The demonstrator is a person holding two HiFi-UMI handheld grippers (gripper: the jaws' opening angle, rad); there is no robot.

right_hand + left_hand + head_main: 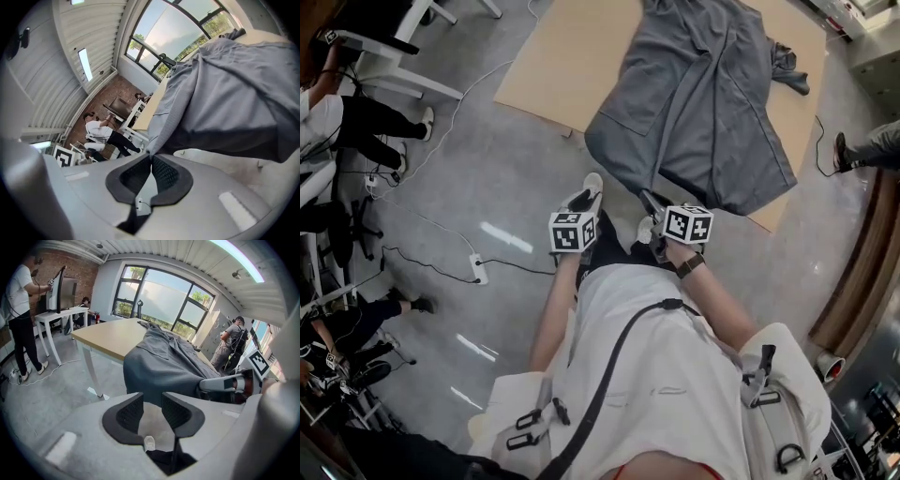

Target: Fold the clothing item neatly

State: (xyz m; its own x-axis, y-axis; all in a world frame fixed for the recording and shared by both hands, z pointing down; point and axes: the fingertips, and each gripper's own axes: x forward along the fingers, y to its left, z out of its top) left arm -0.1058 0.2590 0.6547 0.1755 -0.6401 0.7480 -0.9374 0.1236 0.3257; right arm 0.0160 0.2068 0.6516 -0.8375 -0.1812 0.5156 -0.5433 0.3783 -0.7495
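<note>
Grey garment (234, 93) hem pinched by right tongs (150, 157); head view hides this.

The person is holding the left forearm (549, 314) and the right forearm (720, 302) out ahead of the body, side by side and close together, both angling downward. The left gripper (152, 409) is pointing steeply down with its 2 jaws standing apart and nothing between them. The right gripper (150, 161) is pinching an edge of the grey garment (225, 93) between its closed jaws.
</note>
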